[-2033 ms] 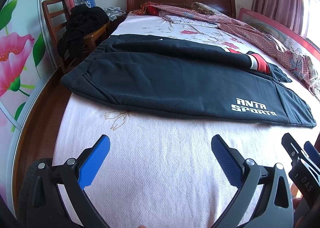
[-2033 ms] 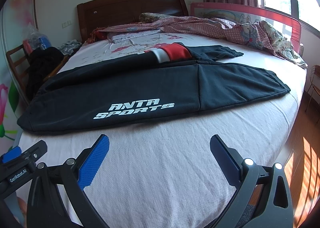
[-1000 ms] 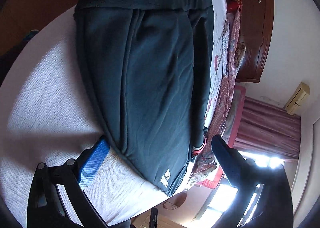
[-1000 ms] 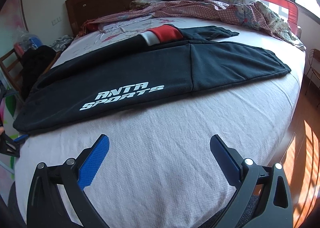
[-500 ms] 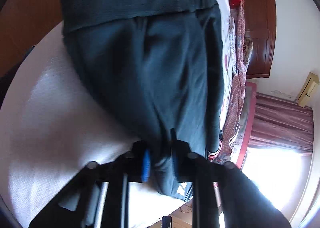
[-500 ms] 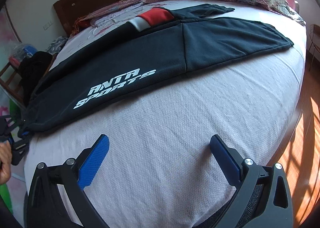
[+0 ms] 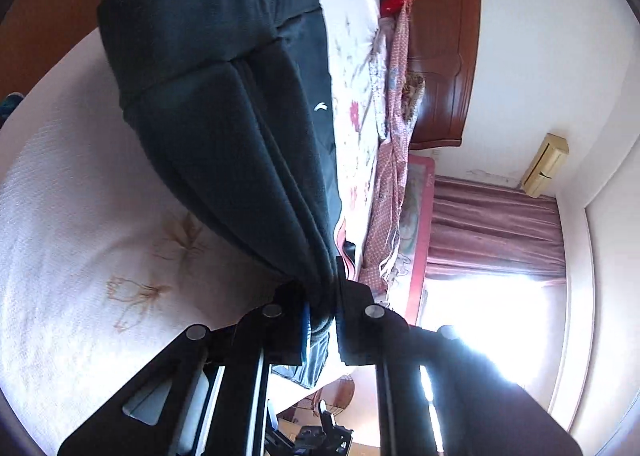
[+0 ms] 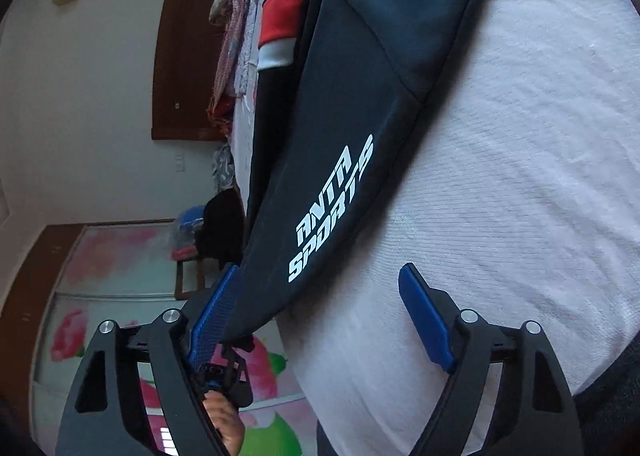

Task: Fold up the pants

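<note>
Dark sports pants [image 7: 224, 127] with white "ANTA SPORTS" lettering [image 8: 332, 211] and a red and white band [image 8: 280, 23] lie across the bed. My left gripper [image 7: 320, 312] is shut on the near edge of the pants near the waistband end and lifts the cloth off the sheet. My right gripper [image 8: 316, 312] is open, turned on its side, with the near edge of the pants by the lettering between its blue pads [image 8: 424, 320]. The left gripper [image 8: 224, 376] and the hand that holds it show in the right wrist view beyond the pants.
The bed has a pale pink sheet [image 7: 80, 215] and a wooden headboard [image 7: 440, 35]. A patterned quilt [image 7: 392, 175] lies along the far side by a red bed rail [image 7: 420, 215]. A chair with dark clothes [image 8: 220, 228] stands beside the bed, before a flowered wardrobe door [image 8: 120, 276].
My left gripper closed on the pants edge and has raised it. My right gripper has rolled onto its side and moved in so the pants edge sits between its open fingers.
</note>
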### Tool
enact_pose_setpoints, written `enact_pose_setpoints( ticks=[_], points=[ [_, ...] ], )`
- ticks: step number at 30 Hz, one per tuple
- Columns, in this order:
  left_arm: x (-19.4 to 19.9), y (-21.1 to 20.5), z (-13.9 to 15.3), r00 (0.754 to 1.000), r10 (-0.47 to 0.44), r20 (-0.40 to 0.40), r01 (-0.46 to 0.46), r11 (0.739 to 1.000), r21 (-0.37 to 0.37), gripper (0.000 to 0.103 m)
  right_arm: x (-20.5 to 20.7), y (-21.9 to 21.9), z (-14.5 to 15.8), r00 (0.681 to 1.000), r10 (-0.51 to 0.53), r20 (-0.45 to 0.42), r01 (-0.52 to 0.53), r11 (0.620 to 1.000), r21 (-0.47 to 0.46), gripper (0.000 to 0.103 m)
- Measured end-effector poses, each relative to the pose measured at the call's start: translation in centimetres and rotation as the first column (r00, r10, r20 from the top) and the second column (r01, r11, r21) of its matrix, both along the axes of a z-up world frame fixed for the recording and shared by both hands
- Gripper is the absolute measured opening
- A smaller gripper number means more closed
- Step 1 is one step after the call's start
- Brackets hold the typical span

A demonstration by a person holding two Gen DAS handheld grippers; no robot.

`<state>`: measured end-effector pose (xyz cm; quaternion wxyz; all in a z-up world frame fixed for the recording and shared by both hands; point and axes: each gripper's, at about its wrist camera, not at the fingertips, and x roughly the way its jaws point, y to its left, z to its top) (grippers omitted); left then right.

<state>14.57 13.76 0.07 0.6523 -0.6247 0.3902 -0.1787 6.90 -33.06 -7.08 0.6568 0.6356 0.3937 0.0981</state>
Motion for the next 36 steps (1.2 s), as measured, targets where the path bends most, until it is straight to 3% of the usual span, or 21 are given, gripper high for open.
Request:
enact_pose_setpoints(
  ticks=[4,6,9,10,11,14,19,21,28,30,31,32,34,36],
  points=[
    [0.5,0.2,1.8,0.999,-0.016,0.029,0.016,1.0,-0.001,0.008,2.6,2.7,-0.7,1.0,0.005,-0.03,-0.002,0.997,0.079,0.08],
    [0.8,0.6,2.2,1.0,-0.012,0.026,0.012,1.0,-0.004,0.008,4.1,4.2,-0.9,1.0,0.009,-0.028,-0.006,0.994,0.105,0.074],
    [-0.9,1.0,1.6,0.999,-0.005,0.033,0.005,1.0,0.008,0.008,6.3,6.3,-1.3,0.999,0.019,-0.043,-0.013,0.992,0.126,0.049],
    [-1.4,1.1,1.5,0.999,-0.003,0.04,0.003,1.0,0.01,0.008,7.0,6.9,-1.6,0.997,0.044,-0.069,-0.035,0.993,0.115,0.021],
    [-1.6,1.1,1.5,0.999,0.003,0.047,-0.004,1.0,0.015,0.008,7.3,7.3,-1.9,0.996,0.049,-0.08,-0.039,0.993,0.113,0.006],
    [-2.4,0.9,1.8,0.998,0.017,0.062,-0.02,0.999,0.05,0.008,7.2,7.8,0.5,0.995,0.095,-0.024,-0.095,0.995,-0.017,0.005],
    [-5.7,1.7,2.7,0.992,0.035,0.119,-0.043,0.997,0.067,0.008,4.6,7.0,4.1,0.982,0.172,0.081,-0.165,0.983,-0.079,0.005],
    [-7.9,1.6,3.8,0.991,0.017,0.135,-0.033,0.993,0.113,0.008,3.2,6.7,5.4,0.973,0.208,0.103,-0.198,0.975,-0.1,0.005],
    [-16.5,1.1,5.9,0.995,-0.031,0.096,0.009,0.974,0.226,0.009,-2.7,6.8,5.3,0.935,0.342,0.097,-0.327,0.934,-0.141,0.005],
    [-18.1,0.9,5.9,0.998,-0.051,0.045,0.034,0.946,0.323,0.01,-4.0,7.0,3.6,0.922,0.382,0.065,-0.365,0.912,-0.186,0.007],
    [-18.6,0.9,5.6,0.999,-0.054,-0.004,0.051,0.928,0.368,0.014,-4.4,6.9,2.5,0.914,0.405,0.031,-0.39,0.897,-0.207,0.023],
    [-18.7,1.3,4.8,0.997,-0.044,-0.07,0.069,0.908,0.414,0.017,-4.5,7.0,1.9,0.906,0.424,-0.011,-0.415,0.88,-0.232,0.046],
    [-19.2,1.9,4.2,0.982,0.014,-0.187,0.08,0.87,0.487,0.018,-5.8,6.6,1.6,0.897,0.442,-0.024,-0.433,0.863,-0.26,0.049],
    [-19.8,1.6,4.8,0.98,0.037,-0.196,0.081,0.824,0.561,0.026,-7.0,4.8,2.4,0.902,0.432,0.019,-0.411,0.871,-0.271,0.049]
  ],
)
